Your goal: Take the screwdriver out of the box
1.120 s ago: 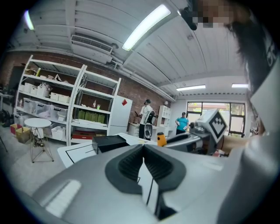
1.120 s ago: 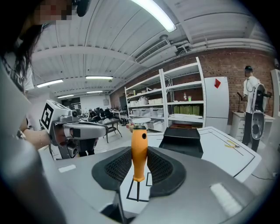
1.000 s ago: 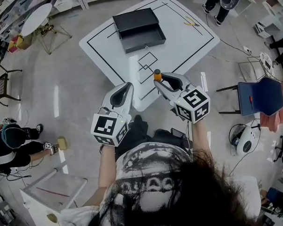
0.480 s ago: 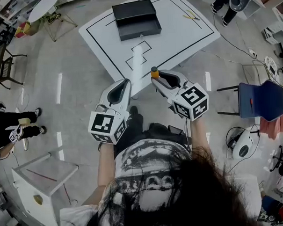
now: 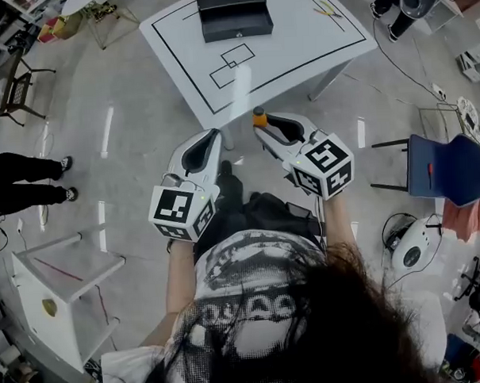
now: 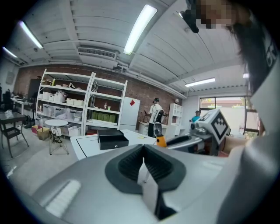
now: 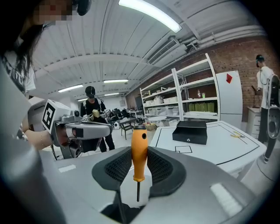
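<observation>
My right gripper [image 5: 260,128] is shut on an orange-handled screwdriver [image 5: 259,115]; in the right gripper view the screwdriver [image 7: 139,149] stands upright between the ribbed pads with its thin shaft pointing down. The black box [image 5: 232,12] lies on the white table [image 5: 297,53] well ahead of both grippers, and shows again in the right gripper view as the box [image 7: 190,131]. Beside the right one, my left gripper [image 5: 213,137] is held over the floor. In its own view the left gripper [image 6: 143,163] has its jaws together with nothing between them.
A blue chair [image 5: 445,166] stands at the right, with a white appliance [image 5: 413,247] on the floor near it. A white cabinet [image 5: 61,274] is at the lower left. A person's legs [image 5: 25,180] are at the left. Shelving [image 6: 65,109] lines the far wall.
The table and the black box have slid toward the top of the head view, farther from both grippers. The right gripper still holds the screwdriver. The person at the left has shifted.
</observation>
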